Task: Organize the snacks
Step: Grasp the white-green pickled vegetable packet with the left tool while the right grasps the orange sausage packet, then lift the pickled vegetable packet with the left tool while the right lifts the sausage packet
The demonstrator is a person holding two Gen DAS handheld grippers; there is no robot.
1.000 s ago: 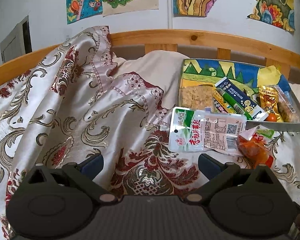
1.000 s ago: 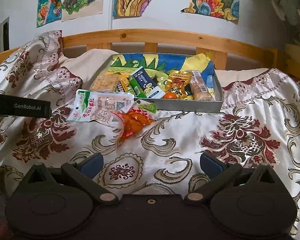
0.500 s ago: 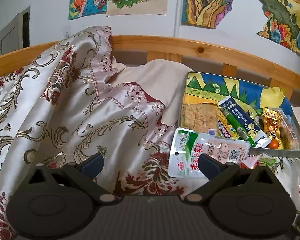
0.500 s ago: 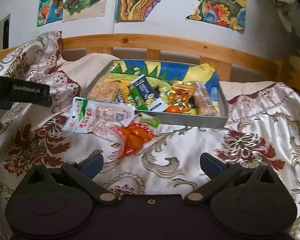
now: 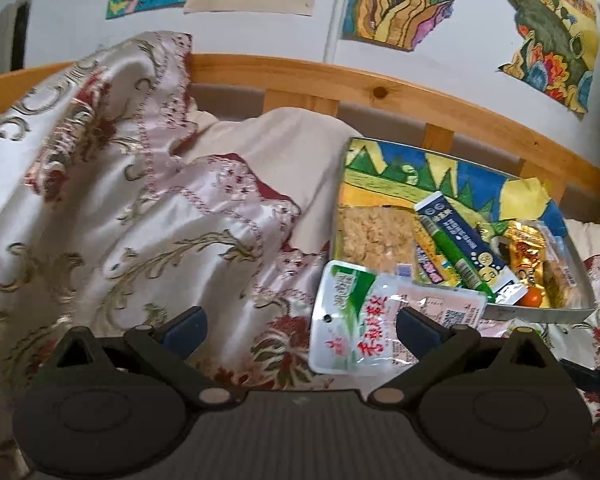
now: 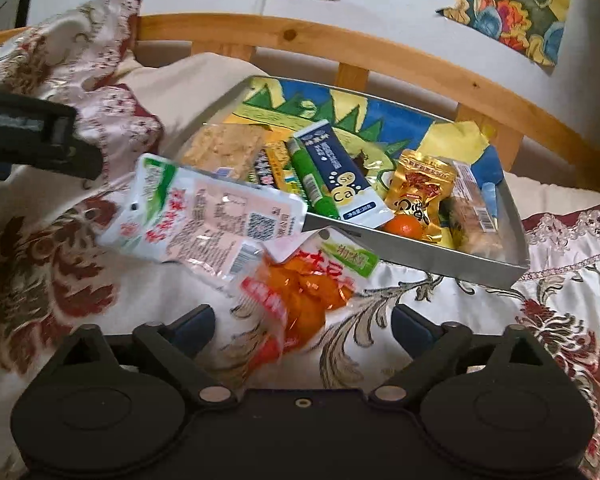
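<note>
1. Left wrist view: the left claw (image 5: 300, 326) is released and holds nothing. The white-green packet (image 5: 364, 320) lies on the bed, overlapping the tray's (image 5: 540, 314) near edge.
2. Right wrist view: the right claw (image 6: 302, 322) is closing around the orange snack bag (image 6: 300, 292), not yet pressing it. Most snacks are in the tray (image 6: 440, 256); two remain outside.

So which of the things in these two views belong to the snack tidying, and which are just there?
Part of the job:
- metal tray with snacks in it
- white and green packet on the bedspread
- orange snack bag, between the closing right gripper jaws, not yet pinched
- left gripper, open

Just there:
- patterned bedspread
- wooden bed rail
- wall drawings
</note>
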